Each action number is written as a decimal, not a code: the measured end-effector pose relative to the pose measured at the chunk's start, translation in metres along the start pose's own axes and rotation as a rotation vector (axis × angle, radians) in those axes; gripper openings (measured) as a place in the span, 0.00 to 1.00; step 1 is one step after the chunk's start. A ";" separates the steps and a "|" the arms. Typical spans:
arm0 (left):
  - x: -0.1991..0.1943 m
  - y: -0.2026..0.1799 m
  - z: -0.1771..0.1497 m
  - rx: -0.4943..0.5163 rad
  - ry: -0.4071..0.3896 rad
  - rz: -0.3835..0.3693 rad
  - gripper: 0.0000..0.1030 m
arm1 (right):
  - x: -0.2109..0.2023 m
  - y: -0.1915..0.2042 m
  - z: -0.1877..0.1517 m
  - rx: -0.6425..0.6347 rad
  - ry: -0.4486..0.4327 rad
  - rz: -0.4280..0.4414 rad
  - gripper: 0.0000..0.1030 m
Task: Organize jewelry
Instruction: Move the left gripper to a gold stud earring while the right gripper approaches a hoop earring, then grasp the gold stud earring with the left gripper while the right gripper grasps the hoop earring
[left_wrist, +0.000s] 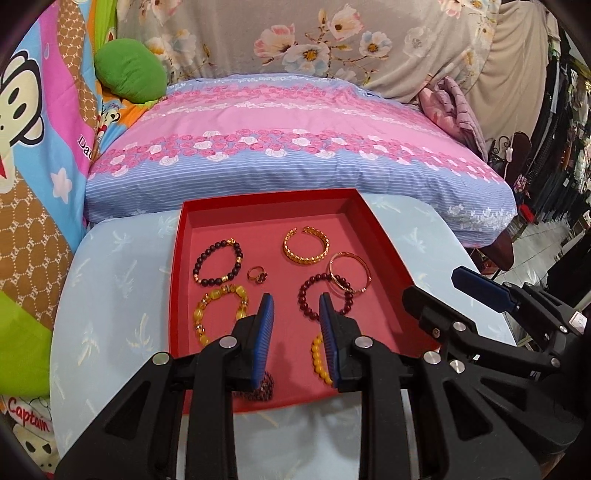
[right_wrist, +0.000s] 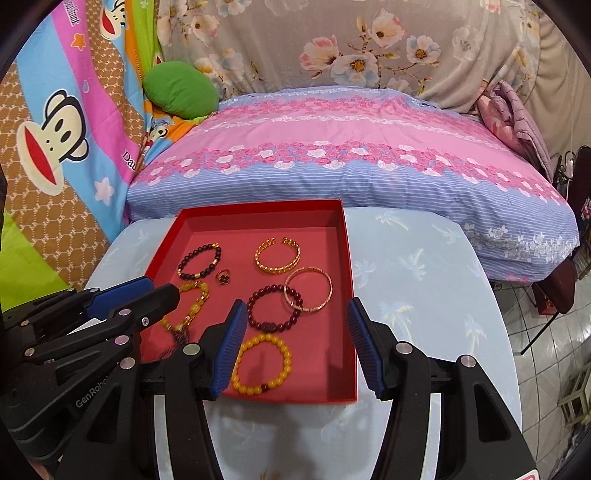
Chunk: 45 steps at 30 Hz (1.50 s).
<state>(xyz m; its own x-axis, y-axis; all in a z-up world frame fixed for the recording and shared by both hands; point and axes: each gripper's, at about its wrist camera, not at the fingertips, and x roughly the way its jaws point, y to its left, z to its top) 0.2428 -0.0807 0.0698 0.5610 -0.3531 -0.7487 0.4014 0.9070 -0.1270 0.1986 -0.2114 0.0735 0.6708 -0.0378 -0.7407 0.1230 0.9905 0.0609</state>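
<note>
From the left wrist camera, the left gripper (left_wrist: 295, 317) hangs above the near part of a red tray (left_wrist: 177, 266) with a narrow gap between its blue pads and nothing between them. The tray sits on a pale blue tabletop (left_wrist: 110, 295) printed with palm trees, and all the jewelry lies inside it: a dark bead bracelet (left_wrist: 218, 263) at the far left, a small ring (left_wrist: 257, 275) just beside it, a gold open cuff (left_wrist: 306, 244) at the far right, a thin gold bangle (left_wrist: 350, 272) overlapping the edge of a maroon bead bracelet (left_wrist: 325, 295), a yellow crystal bracelet (left_wrist: 221, 314) near the left wall, and a yellow bead bracelet (left_wrist: 318, 360) partly hidden behind the gripper's right finger. A dark chain (left_wrist: 264, 387) peeks from under the left finger. The right gripper (left_wrist: 447, 291) reaches in from the right side, over the tray's right wall. Beyond the tabletop lies a pink and blue flowered pillow (left_wrist: 295, 147) and a green cushion (left_wrist: 129, 70). From the right wrist camera, the right gripper (right_wrist: 297, 325) stands about half open and empty, its left finger over the tray floor and its right finger just outside the tray's right wall (right_wrist: 349, 295). The yellow bead bracelet (right_wrist: 262, 363) lies whole near the front wall, the maroon one (right_wrist: 275, 306) touching it from behind. The left gripper (right_wrist: 147, 291) covers the tray's left corner.
</note>
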 end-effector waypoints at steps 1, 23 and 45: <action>-0.005 -0.002 -0.004 0.005 -0.002 0.002 0.24 | -0.004 0.001 -0.003 0.000 0.000 0.002 0.53; -0.039 -0.016 -0.096 -0.017 0.069 -0.003 0.24 | -0.047 0.007 -0.098 0.023 0.074 0.021 0.53; -0.034 -0.010 -0.178 -0.070 0.143 0.011 0.36 | -0.041 0.015 -0.178 0.018 0.181 0.022 0.53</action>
<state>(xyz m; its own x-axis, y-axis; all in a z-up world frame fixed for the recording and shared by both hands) 0.0913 -0.0368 -0.0194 0.4544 -0.3111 -0.8347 0.3418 0.9262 -0.1592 0.0428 -0.1714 -0.0138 0.5312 0.0102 -0.8472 0.1240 0.9882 0.0896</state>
